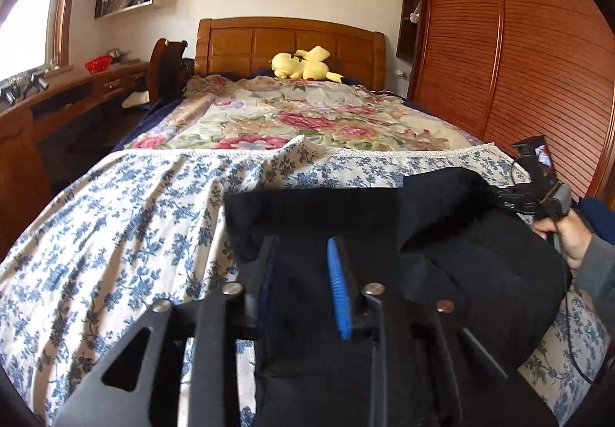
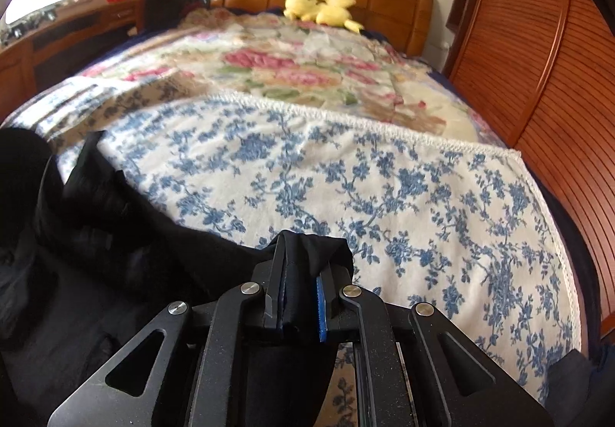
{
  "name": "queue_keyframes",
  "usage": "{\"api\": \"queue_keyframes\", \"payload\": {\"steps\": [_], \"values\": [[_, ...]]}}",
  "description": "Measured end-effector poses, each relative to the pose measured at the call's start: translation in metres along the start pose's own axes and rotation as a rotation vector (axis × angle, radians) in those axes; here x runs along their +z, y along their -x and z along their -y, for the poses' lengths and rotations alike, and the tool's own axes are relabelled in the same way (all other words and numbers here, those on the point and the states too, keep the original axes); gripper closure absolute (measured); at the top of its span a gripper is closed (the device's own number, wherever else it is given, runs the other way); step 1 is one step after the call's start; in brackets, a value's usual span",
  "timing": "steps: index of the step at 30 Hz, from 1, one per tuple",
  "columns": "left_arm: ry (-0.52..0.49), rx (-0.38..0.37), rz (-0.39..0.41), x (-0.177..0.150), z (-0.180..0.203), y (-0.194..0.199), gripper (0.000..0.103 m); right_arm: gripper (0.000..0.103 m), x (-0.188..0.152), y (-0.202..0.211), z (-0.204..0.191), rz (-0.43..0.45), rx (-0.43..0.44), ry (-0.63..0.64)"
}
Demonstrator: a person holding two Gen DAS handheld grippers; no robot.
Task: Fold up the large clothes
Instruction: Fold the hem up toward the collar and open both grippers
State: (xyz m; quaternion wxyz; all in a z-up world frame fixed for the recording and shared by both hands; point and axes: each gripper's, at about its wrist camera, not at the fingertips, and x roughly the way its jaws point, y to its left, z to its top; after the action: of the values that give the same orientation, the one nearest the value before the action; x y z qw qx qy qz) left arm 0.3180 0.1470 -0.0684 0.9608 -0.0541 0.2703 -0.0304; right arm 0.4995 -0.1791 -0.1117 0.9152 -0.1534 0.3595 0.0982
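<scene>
A large black garment (image 1: 480, 257) lies bunched on the blue-flowered white sheet (image 1: 127, 227) at the foot of the bed. My left gripper (image 1: 303, 254) is shut on the garment's edge, cloth filling the space between its blue-padded fingers. My right gripper (image 2: 303, 257) is shut on another black fold of the garment (image 2: 96, 234), which trails to its left over the sheet (image 2: 384, 188). The right gripper with the hand holding it also shows in the left wrist view (image 1: 538, 192) at the garment's far right side.
A rose-patterned quilt (image 1: 307, 111) covers the far half of the bed, with a yellow plush toy (image 1: 303, 63) at the wooden headboard (image 1: 288, 38). A wooden desk (image 1: 57, 100) runs along the left. A slatted wardrobe (image 1: 538, 61) stands close on the right.
</scene>
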Motion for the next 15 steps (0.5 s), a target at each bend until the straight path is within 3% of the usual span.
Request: {"api": "queue_keyframes", "payload": {"steps": [3, 5, 7, 15], "values": [[-0.006, -0.016, -0.009, -0.002, 0.001, 0.001, 0.069, 0.085, 0.001, -0.010, 0.000, -0.064, 0.016, -0.017], [-0.008, -0.032, -0.014, -0.003, 0.004, 0.002, 0.069, 0.072, 0.001, -0.007, 0.002, -0.077, 0.027, -0.030], [-0.010, -0.040, -0.017, -0.003, 0.006, 0.002, 0.068, 0.038, 0.002, 0.003, 0.008, -0.053, -0.002, -0.047], [-0.043, -0.064, -0.030, -0.008, 0.021, 0.005, 0.068, 0.036, -0.010, 0.044, 0.012, -0.036, 0.011, -0.042]]}}
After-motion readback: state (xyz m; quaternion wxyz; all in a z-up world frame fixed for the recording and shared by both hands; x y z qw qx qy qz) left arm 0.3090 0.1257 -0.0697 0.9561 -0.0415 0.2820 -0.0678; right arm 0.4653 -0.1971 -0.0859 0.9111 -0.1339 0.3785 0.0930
